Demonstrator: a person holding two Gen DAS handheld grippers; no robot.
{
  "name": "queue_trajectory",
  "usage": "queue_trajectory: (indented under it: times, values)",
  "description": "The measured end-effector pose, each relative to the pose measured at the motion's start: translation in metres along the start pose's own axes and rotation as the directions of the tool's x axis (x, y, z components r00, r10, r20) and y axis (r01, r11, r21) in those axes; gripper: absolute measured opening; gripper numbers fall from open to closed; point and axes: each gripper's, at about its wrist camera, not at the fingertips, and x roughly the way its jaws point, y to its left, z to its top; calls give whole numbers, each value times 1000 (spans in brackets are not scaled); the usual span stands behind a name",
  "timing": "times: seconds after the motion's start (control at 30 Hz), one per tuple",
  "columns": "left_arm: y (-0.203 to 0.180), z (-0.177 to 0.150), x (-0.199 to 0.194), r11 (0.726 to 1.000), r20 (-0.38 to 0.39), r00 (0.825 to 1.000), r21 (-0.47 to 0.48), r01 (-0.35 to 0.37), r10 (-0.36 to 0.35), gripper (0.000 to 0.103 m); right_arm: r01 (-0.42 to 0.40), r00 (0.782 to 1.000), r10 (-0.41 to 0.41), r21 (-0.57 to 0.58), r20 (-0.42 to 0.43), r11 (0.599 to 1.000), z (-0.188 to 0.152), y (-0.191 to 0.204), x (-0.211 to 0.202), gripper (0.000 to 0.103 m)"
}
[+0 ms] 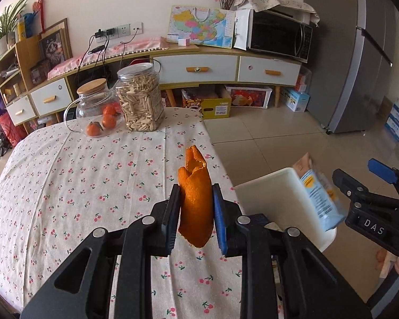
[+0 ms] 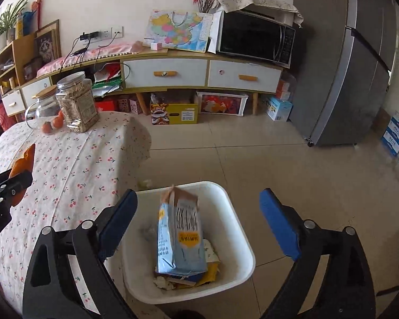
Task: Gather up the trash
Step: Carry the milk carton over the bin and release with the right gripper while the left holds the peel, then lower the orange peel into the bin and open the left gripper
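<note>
An orange peel (image 1: 195,199) is pinched upright between the blue pads of my left gripper (image 1: 196,189), which is shut on it above the right part of the table. From the right wrist view that gripper (image 2: 10,186) and the peel (image 2: 24,162) show at the left edge. My right gripper (image 2: 198,195) hangs open over a white bin (image 2: 236,212) on the floor beside the table. A light blue carton (image 2: 179,234) stands tilted in the bin on other trash, clear of both pads. From the left wrist view the carton (image 1: 316,194) is blurred at the bin (image 1: 268,194).
The table has a cherry-print cloth (image 1: 66,172). At its far end stand a clear jar of seeds (image 1: 139,98) and a glass pitcher (image 1: 93,106) with tangerines by it. Beyond are a low sideboard (image 2: 167,74), a microwave (image 2: 255,37), a grey fridge (image 2: 345,79) and floor boxes (image 2: 174,113).
</note>
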Motion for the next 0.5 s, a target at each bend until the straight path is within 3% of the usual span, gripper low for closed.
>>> queue_trajectory:
  times: [0.07,0.5]
  values:
    - [-12,5,5,1000,-2,1000,8,19,-19,24,41,999,-41,39,9,998,2,-16,-2,96]
    - [-100,23,23,986,-4,990,97,137,-137,24,214,976,-218,228,-6,950,3,-101,-9,96]
